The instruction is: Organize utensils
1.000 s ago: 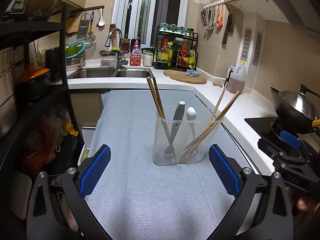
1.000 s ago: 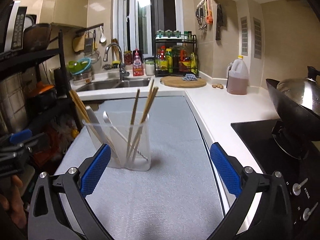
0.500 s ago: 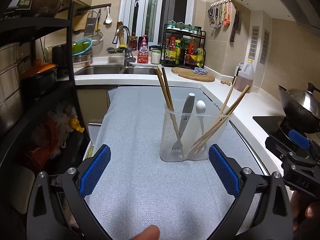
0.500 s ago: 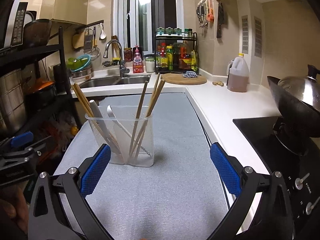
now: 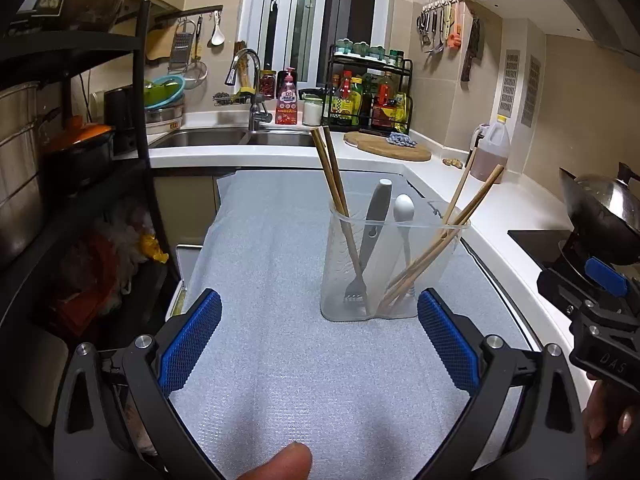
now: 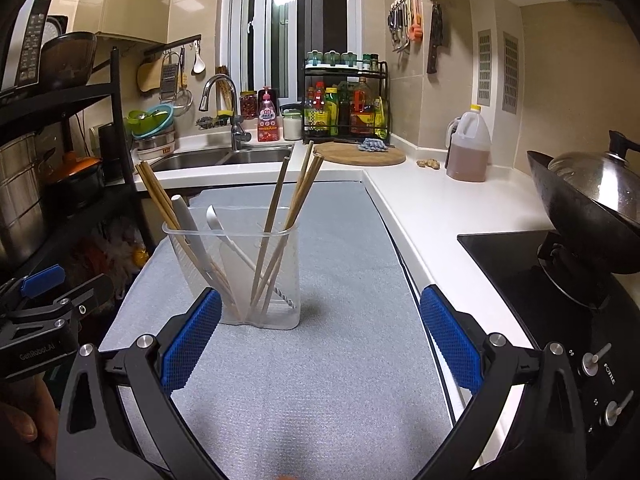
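Note:
A clear plastic utensil holder stands upright on the grey mat; it also shows in the right wrist view. It holds wooden chopsticks, a fork with a grey handle and a white spoon. More chopsticks lean to its right side. My left gripper is open and empty, just short of the holder. My right gripper is open and empty, with the holder ahead and to the left.
A sink with a tap, a condiment rack and a round wooden board lie at the back. A wok sits on the black hob to the right. A black shelf rack stands to the left.
Both grippers have drawn slightly back and up from the holder. A fingertip has come into the bottom edge of the left wrist view. The holder and utensils have not moved.

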### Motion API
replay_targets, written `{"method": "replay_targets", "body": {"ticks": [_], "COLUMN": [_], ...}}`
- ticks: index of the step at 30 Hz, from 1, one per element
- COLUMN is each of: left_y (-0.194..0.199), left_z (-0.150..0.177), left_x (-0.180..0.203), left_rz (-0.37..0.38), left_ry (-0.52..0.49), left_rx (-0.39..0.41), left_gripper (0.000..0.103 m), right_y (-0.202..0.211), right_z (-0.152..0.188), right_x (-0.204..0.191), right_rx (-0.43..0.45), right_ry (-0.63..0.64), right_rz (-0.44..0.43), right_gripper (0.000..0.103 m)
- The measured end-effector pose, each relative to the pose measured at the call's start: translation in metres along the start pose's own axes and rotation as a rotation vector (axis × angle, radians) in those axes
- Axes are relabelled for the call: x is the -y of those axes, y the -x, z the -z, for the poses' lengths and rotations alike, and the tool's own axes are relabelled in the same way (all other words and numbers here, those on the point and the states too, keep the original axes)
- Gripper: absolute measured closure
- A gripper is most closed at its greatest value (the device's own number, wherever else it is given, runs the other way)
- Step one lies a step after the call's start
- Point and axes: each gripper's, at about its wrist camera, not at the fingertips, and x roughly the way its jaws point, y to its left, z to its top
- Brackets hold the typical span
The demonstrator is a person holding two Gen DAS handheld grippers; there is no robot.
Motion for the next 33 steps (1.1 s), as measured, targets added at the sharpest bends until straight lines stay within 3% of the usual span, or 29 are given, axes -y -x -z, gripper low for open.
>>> {"method": "replay_targets", "body": {"ticks": [33], "left_y": [0.0033], "left_z": [0.0040], "left_x": [0.0070], "left_rz": [0.020], "left_ry": [-0.032], "left_rx": [0.022], "left_gripper": [0.008], "right_y": [0.0018], "right_z": [-0.0015], "right_x": [0.0008], "right_rx": [-0.001], "right_ry": [-0.006], "right_rz": [0.001], "right_gripper": [0.005]}}
